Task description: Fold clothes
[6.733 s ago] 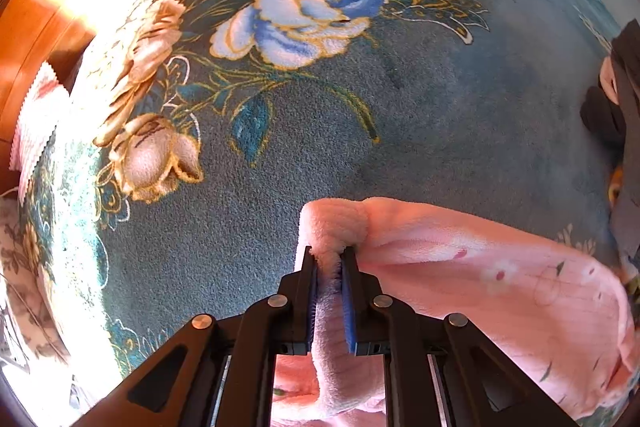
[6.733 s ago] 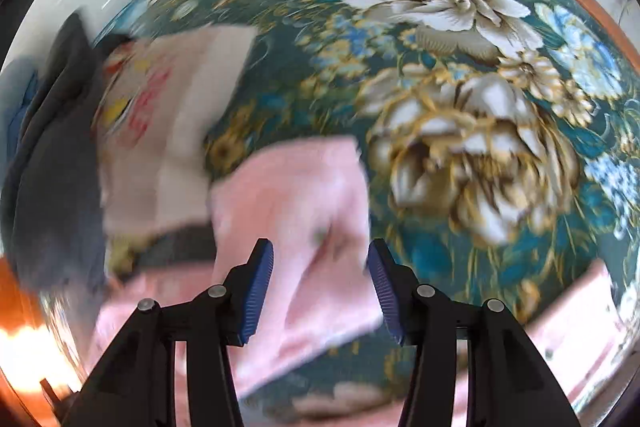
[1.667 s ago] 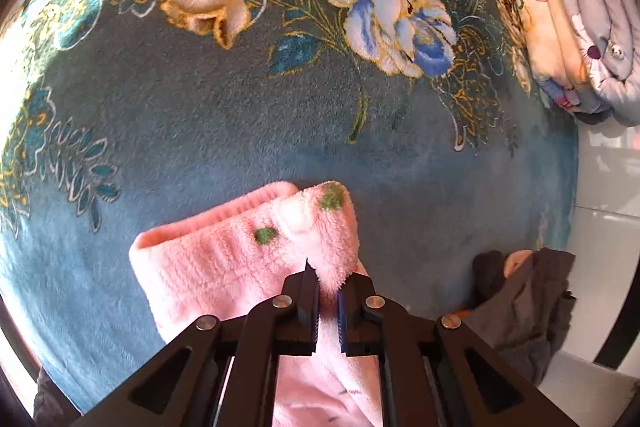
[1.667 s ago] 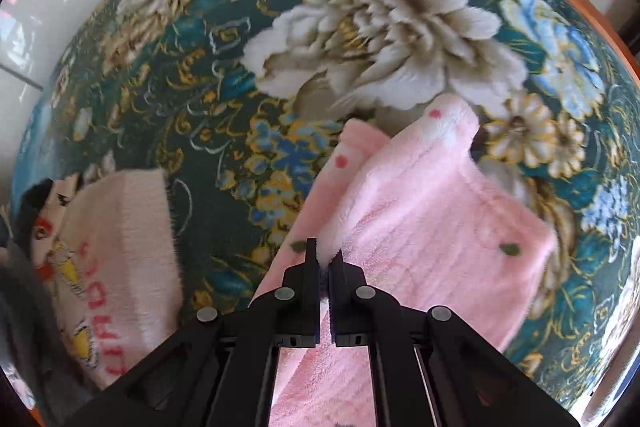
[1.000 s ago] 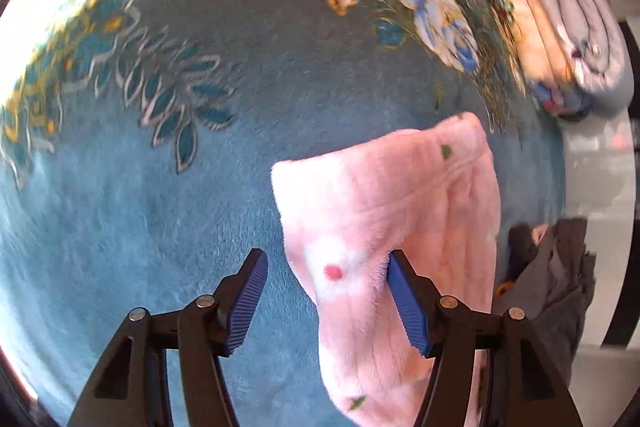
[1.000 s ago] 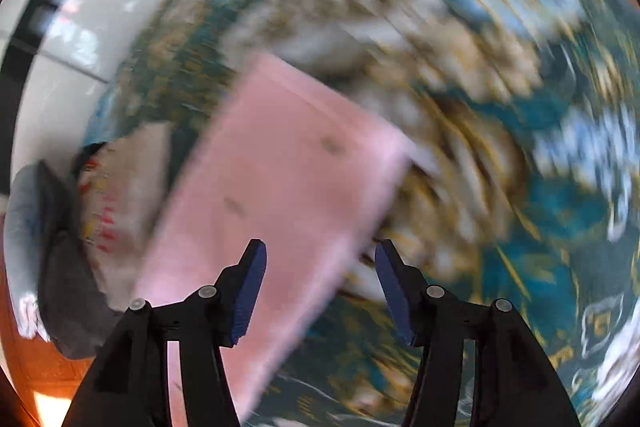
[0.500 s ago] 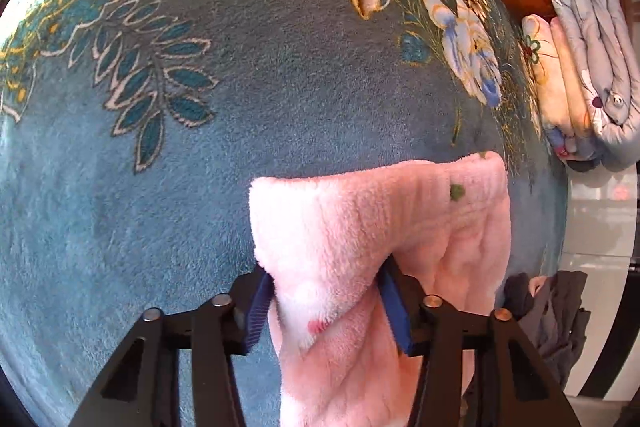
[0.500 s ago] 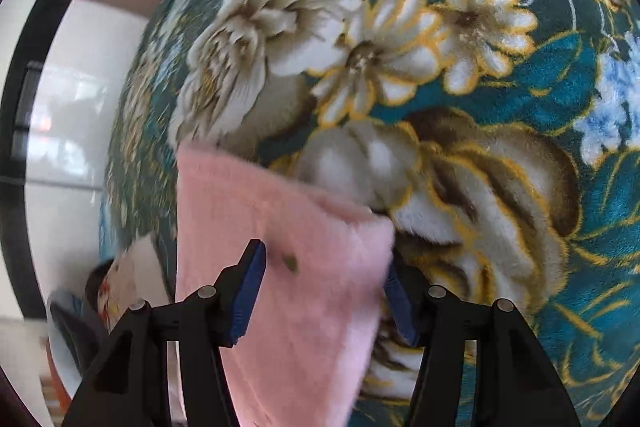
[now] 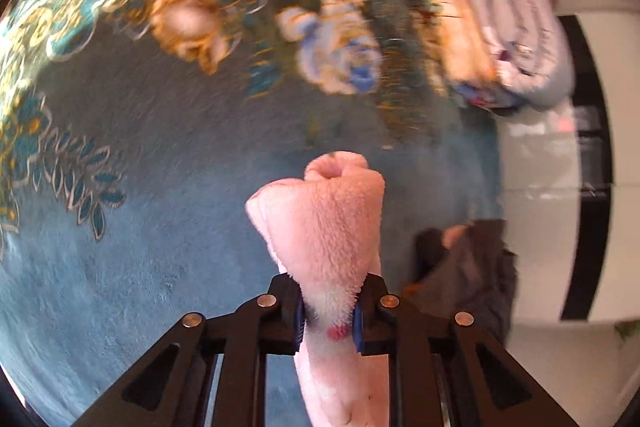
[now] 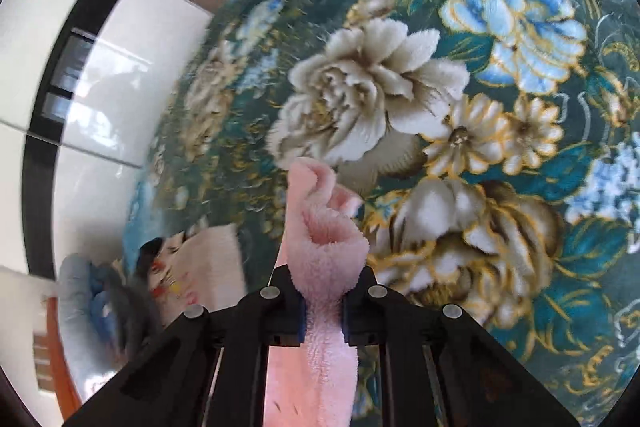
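Left gripper [image 9: 327, 315] clenched on a bunched fold of the pink fleece garment [image 9: 324, 227]. The fabric bulges out beyond the fingertips and hangs down between the fingers toward the camera. A red dot of its print sits right at the pinch.

Right gripper [image 10: 323, 311] also clamped on the same pink fleece garment [image 10: 322, 239], a rumpled edge sticking up past the tips.

The garment is held above the teal floral plush blanket [image 9: 160, 155]; whether any of it touches the blanket I can't tell.

Left view is motion-blurred. Far right in it: stack of folded pale grey and peach clothes [image 9: 508, 27]. Near right: dark grey crumpled garment [image 9: 472, 267].

Right view, near left: cream folded garment with colourful print [image 10: 208, 259] beside some grey and blue clothes [image 10: 96, 307].
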A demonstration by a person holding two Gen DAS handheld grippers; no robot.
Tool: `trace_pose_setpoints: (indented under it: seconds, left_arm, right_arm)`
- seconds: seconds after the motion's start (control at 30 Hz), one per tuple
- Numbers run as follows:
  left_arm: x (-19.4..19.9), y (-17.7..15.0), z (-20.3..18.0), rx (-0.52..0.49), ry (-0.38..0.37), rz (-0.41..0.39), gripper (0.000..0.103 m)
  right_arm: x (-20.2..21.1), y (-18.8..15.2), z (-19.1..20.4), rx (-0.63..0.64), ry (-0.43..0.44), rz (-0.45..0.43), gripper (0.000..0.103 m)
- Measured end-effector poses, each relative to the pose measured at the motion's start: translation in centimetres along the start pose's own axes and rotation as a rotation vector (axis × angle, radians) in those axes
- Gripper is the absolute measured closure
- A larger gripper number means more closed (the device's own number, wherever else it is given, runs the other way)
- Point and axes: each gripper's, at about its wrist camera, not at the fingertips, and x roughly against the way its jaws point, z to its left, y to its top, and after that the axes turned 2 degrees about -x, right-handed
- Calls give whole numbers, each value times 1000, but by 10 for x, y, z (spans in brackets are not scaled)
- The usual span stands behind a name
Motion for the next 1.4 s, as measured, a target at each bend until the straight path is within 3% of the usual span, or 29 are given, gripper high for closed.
trace_pose_setpoints:
  seconds: [0.13,0.27,0.37,0.47,0.57,0.67,0.83,0.93,1.13,1.23,1.4]
  left_arm:
    - [18,9,32,-54,33,6,84]
    - [-5,6,114,94,221,81,83]
    - [-13,-1,140,169,220,82,83]
    - [-14,0,131,98,205,89,83]
    - [-17,6,123,51,204,112,83]
    - [-18,7,120,28,208,114,82]
    - [-19,3,118,-37,216,133,82]
    - [-18,6,117,-53,196,148,81]
    - [-18,8,119,-98,178,189,80]
    - [-19,9,121,-136,166,210,79]
    - [-23,10,130,-146,149,237,78]
  right_arm:
    - [33,-24,-22,108,-55,14,90]
    - [12,-56,-86,-19,-221,64,90]
    - [6,-76,-104,-92,-252,50,90]
    - [18,-79,-81,-41,-209,22,90]
    - [38,-83,-40,0,-46,6,90]
    - [63,-110,27,167,82,-5,90]
    - [87,-220,138,592,186,2,90]
    - [63,-313,173,763,192,98,90]
    - [-8,-479,172,977,31,288,90]
    - [-8,-516,167,973,22,321,90]
    - [-8,-568,169,1107,-25,330,89]
